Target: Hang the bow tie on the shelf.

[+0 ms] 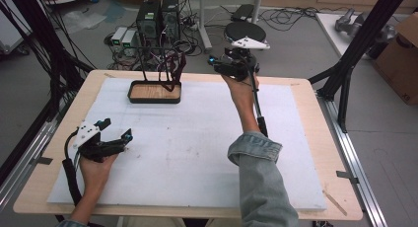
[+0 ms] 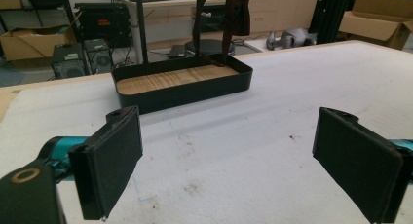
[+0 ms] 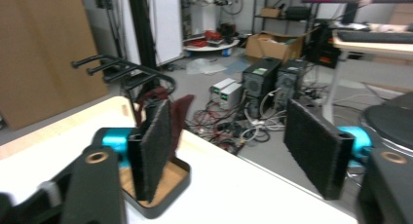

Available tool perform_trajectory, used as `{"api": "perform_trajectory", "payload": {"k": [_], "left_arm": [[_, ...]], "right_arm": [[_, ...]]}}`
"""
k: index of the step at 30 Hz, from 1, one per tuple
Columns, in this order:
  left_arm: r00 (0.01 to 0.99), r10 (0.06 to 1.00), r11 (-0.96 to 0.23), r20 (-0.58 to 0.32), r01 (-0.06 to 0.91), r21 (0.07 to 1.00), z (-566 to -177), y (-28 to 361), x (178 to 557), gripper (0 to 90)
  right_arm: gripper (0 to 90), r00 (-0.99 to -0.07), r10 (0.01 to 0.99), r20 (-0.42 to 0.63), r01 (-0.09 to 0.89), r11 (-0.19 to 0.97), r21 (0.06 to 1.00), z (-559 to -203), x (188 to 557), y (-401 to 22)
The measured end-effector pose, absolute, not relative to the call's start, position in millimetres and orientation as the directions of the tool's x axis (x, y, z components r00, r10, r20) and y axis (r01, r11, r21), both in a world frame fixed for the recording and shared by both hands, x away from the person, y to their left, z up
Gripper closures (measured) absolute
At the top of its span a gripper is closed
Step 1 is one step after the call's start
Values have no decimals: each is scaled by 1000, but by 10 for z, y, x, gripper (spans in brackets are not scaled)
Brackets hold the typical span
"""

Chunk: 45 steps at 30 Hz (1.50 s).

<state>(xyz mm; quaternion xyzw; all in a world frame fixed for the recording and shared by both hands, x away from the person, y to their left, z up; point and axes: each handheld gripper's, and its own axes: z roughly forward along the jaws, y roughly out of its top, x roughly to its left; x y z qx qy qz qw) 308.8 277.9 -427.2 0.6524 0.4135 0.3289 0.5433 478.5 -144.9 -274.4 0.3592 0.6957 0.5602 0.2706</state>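
White foam mat [image 1: 197, 138] covers the wooden table [image 1: 315, 153]; nothing lies loose on its near part. At the far left of the mat stands a black tray [image 1: 154, 92] with a wood-grain floor, and a thin black rack [image 1: 148, 54] rises from it. A dark red strap [image 1: 175, 71] hangs from the rack's top bar, its lower end reaching down into the tray's right half.

Step in hand, as I judge it: the strap is hung and my right gripper [image 1: 235, 64] is clearing off. To do this well I take it out level and away from the rack, not back across it, so neither pad brushes the hanging strap or the bar. Any snag could drag the strap off or tip the light rack. I check that the strap hangs free before I turn away.

Right arm: reaches far forward, denim sleeve [image 1: 256, 160] pushed up the forearm, hand raised over the far table edge, right of the tray and apart from it. In the right gripper view its jaws stand fairly wide with nothing between them; the strap [image 3: 163, 107] and rack [image 3: 126, 73] sit beyond the left pad.

Left gripper [image 1: 114, 135]: low over the near left of the mat, pointing toward the tray [image 2: 182, 85]. Jaws wide, empty, bare mat between the pads. It plays no part in this step; best left parked where it is.
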Motion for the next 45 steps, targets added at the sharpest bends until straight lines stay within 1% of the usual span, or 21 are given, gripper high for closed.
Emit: {"api": "perform_trajectory", "payload": {"k": [2,3,4,6,10,14,16,21,25,27,38,45], "left_arm": [[442,897,-69,-18,179,981,-4270,2778,3089,112],[442,897,-65,-20,177,982,-4270,2776,3091,112],[442,897,-63,-22,176,982,-4270,2774,3097,112],[444,896,-62,-25,179,982,-4274,2766,3108,112],[448,894,-66,-20,176,982,-4269,2756,3106,112],[449,893,-70,-19,181,981,-4271,2756,3109,112],[448,894,-72,-17,182,981,-4272,2754,3108,112],[448,894,-77,-15,185,980,-4275,2751,3103,112],[448,894,-79,-14,187,979,-4276,2753,3101,112],[446,895,-79,-14,189,979,-4275,2753,3099,112],[437,899,-80,-13,193,978,-4277,2763,3087,112],[434,901,-87,-9,201,976,-4281,2770,3079,112]], "right_arm": [[277,-580,814,30,196,104,975,-2722,4741,-1550],[233,-566,824,32,196,97,976,-2693,4703,-1643],[233,-566,824,32,196,97,976,-2693,4703,-1643],[200,-548,836,38,202,88,976,-2658,4644,-1733],[162,-517,856,22,170,77,982,-2619,4511,-1900],[117,-504,862,51,185,50,982,-2599,4413,-2078],[117,-502,863,55,190,48,981,-2588,4353,-2164],[116,-469,883,15,141,57,988,-2591,4147,-2359],[116,-442,897,12,116,43,992,-2627,3992,-2521],[115,-427,904,12,118,43,992,-2669,3925,-2595],[115,-376,926,22,109,21,994,-3006,3573,-2963],[115,-339,940,43,131,2,991,-3338,3307,-3128]]}}
